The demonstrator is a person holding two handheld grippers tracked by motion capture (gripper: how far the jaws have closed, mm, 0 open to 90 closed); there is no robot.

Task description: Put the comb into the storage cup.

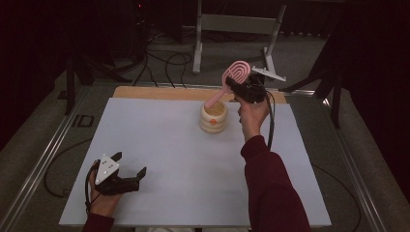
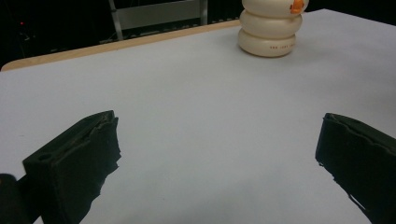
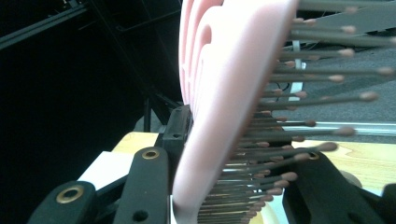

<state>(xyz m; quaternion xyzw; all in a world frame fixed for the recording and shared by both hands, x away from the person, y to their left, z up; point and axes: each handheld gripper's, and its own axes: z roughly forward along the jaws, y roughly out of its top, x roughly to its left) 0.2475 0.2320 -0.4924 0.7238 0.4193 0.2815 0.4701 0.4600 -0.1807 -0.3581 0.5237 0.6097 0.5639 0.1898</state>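
Observation:
A pink hairbrush stands slanted above the back middle of the table, head up and bristles toward the right. Its handle end dips into the mouth of a cream ribbed holder. My right gripper is shut on the brush just below the head. In the right gripper view, the brush sits between the two black jaws of my right gripper, with its bristles against the right one. My left gripper rests near the front left corner, open, with nothing between its jaws. The left gripper view has my left gripper pointing toward the holder.
A white mat covers the table, with a wooden strip along its back edge. Metal rails run down both sides. A white stand and cables lie on the floor behind. A dark red sleeve crosses the front right.

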